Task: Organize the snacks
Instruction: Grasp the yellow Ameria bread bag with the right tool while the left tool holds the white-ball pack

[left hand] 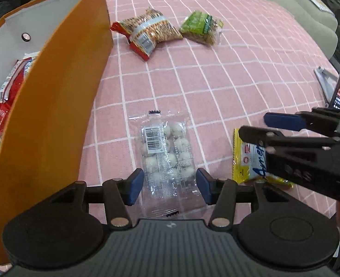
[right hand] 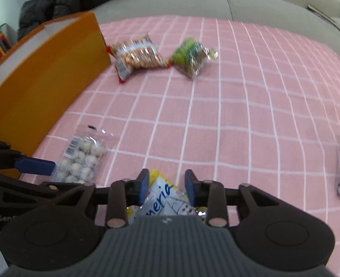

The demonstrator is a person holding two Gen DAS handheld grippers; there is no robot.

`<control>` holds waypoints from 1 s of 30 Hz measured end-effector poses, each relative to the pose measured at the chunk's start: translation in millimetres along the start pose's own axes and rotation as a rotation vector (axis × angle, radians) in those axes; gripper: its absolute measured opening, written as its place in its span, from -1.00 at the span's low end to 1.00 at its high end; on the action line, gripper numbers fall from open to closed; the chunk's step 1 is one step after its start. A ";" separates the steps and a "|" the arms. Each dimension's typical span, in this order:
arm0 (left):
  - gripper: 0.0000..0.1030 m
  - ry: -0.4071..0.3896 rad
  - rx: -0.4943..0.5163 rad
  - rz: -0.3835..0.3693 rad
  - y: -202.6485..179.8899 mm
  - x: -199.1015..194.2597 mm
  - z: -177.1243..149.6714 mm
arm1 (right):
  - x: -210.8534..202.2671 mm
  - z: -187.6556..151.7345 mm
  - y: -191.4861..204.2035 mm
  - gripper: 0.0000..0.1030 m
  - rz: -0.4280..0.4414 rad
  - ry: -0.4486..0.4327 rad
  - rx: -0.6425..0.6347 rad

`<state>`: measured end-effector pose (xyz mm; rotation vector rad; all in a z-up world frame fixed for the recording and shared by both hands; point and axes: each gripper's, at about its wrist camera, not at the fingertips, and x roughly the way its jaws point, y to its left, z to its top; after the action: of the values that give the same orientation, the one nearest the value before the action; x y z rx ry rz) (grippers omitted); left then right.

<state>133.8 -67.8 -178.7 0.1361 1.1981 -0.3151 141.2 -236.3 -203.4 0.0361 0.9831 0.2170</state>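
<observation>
Your left gripper (left hand: pixel 170 185) hangs with its jaws spread to either side of a clear bag of white candy balls (left hand: pixel 164 155); in the left wrist view the blue pads stand beside the bag's edges with a sliver of gap, so nothing is pinched yet. At nine o'clock stands the orange box (left hand: pixel 54 106), and over its wall you can see red-wrapped snacks (left hand: pixel 6 97) already lying inside, so part of the sorting looks done. At twelve o'clock, well apart from you on the pink checked cloth (left hand: pixel 239 73), lie a peanut bag (left hand: pixel 148 33) and, just beside it at one o'clock, a green packet (left hand: pixel 198 26). At three o'clock your right gripper (left hand: pixel 253 125) reaches over a yellow-and-white packet (left hand: pixel 250 161).

From the right wrist view, your right gripper (right hand: pixel 166 185) also has its jaws apart, straddling that yellow-and-white packet (right hand: pixel 160 196) without clamping it. The candy bag (right hand: pixel 82 159) sits at nine o'clock beside the box wall (right hand: pixel 43 92), with your left gripper's blue pad (right hand: pixel 35 166) touching its edge. The peanut bag (right hand: pixel 135 55) and the green packet (right hand: pixel 192 57) wait at twelve o'clock.

By my reckoning four packs remain outside the box: two under your tools, two farther off.
</observation>
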 end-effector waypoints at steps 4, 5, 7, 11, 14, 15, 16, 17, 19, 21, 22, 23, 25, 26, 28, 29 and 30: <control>0.31 -0.042 -0.051 -0.021 8.0 -8.7 2.5 | -18.3 -8.0 1.2 0.17 0.037 -0.033 -0.182; 0.35 -0.046 -0.072 -0.022 9.9 -9.2 3.7 | -20.3 -10.9 1.6 0.22 0.044 -0.026 -0.228; 0.38 -0.042 -0.103 -0.019 12.2 -6.3 6.9 | -21.7 -17.1 4.0 0.24 0.051 -0.005 -0.313; 0.39 -0.014 -0.090 0.003 7.6 2.2 9.8 | -21.0 -25.8 12.8 0.48 0.054 0.017 -0.412; 0.39 0.007 -0.066 0.004 2.7 7.3 10.7 | -12.9 -25.7 17.9 0.48 0.071 0.038 -0.425; 0.39 0.019 -0.060 0.013 1.3 9.6 11.2 | -9.6 -25.2 19.3 0.48 0.079 0.047 -0.425; 0.39 0.030 -0.059 0.022 0.4 11.8 11.7 | -6.4 -25.1 20.7 0.48 0.084 0.056 -0.428; 0.39 0.035 -0.059 0.021 0.0 12.9 11.5 | -3.2 -25.3 22.0 0.48 0.088 0.065 -0.431; 0.39 0.042 -0.059 0.018 -0.3 15.2 12.3 | 2.3 -25.6 23.9 0.48 0.092 0.081 -0.439; 0.39 0.045 -0.055 0.023 -1.1 17.0 13.2 | 3.3 -27.2 25.9 0.48 0.093 0.091 -0.444; 0.39 0.047 -0.054 0.027 -1.5 18.0 13.5 | 3.3 -27.3 24.8 0.48 0.097 0.092 -0.436; 0.39 0.050 -0.052 0.031 -1.8 19.3 13.8 | 4.2 -26.7 23.6 0.47 0.101 0.096 -0.427; 0.39 0.052 -0.048 0.034 -2.8 21.6 14.8 | 5.4 -25.9 21.6 0.45 0.107 0.101 -0.405; 0.39 0.051 -0.045 0.035 -3.1 21.8 15.0 | 6.4 -25.1 20.7 0.39 0.104 0.100 -0.388; 0.40 0.049 -0.044 0.036 -3.2 22.2 14.8 | 7.8 -21.9 17.4 0.37 0.073 0.096 -0.322; 0.40 0.048 -0.047 0.035 -3.2 22.4 14.8 | 8.5 -19.8 15.2 0.36 0.051 0.094 -0.279; 0.40 0.048 -0.052 0.032 -2.4 22.4 14.7 | 9.0 -18.2 13.4 0.36 0.024 0.091 -0.234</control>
<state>153.5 -77.8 -194.1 0.1177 1.2499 -0.2538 128.8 -222.7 -219.2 -0.1773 1.0431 0.3573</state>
